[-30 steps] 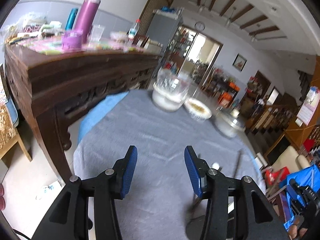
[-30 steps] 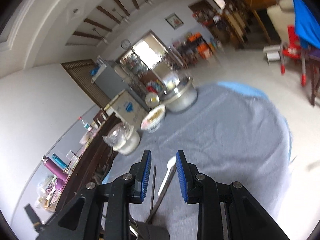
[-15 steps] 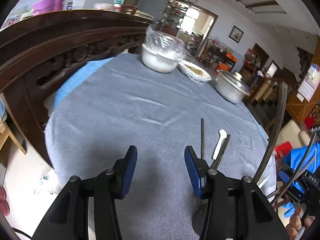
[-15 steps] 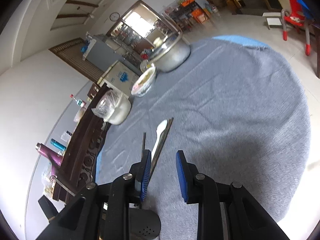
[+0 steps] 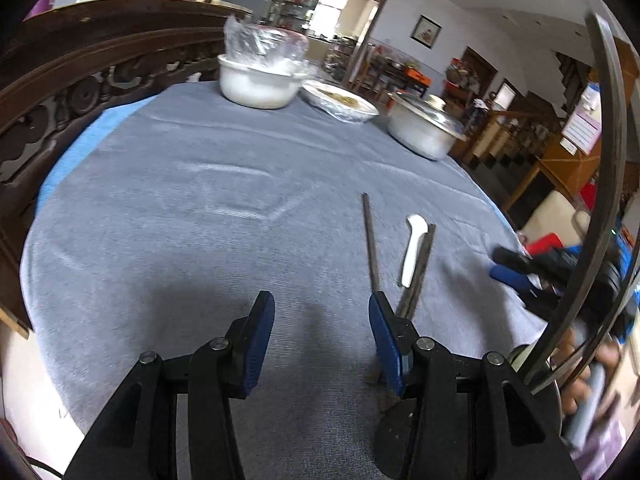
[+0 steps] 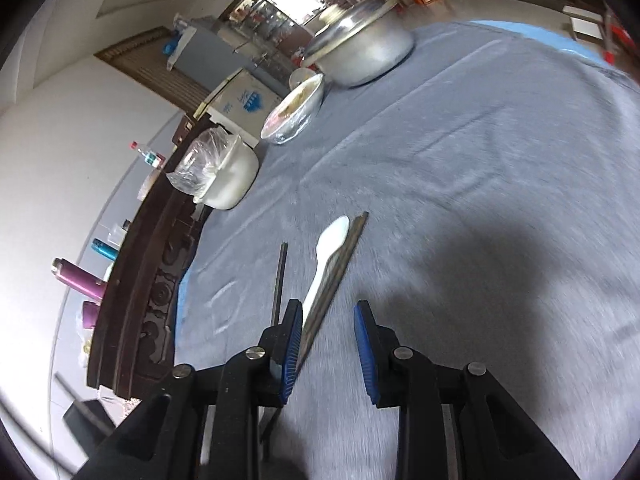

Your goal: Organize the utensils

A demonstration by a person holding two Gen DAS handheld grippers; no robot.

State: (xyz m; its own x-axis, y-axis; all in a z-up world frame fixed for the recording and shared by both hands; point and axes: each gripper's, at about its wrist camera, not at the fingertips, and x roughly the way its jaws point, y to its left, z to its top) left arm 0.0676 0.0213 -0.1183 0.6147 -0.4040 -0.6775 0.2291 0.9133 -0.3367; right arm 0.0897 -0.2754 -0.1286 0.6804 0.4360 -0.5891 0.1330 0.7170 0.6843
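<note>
A white spoon [image 5: 413,249] lies on the grey tablecloth [image 5: 192,208] beside two dark chopsticks, one to its left [image 5: 370,240] and one against its right side [image 5: 421,268]. My left gripper [image 5: 320,334] is open and empty, low over the cloth, left of the utensils. In the right wrist view the spoon [image 6: 326,254] and chopsticks [image 6: 280,280] lie just ahead and left of my right gripper [image 6: 326,346], which is open and empty. The right gripper also shows at the right edge of the left wrist view [image 5: 516,276].
A white pot covered in plastic [image 5: 260,80], a wrapped bowl of food [image 5: 340,102] and a lidded metal pot [image 5: 424,128] stand at the table's far side. A carved dark wooden sideboard [image 5: 80,76] runs along the left. A dark round object [image 5: 400,440] sits under my left gripper's right finger.
Both grippers have tilted down and moved closer to the table. The spoon and chopsticks now sit nearer to both. The right gripper has opened a little wider.
</note>
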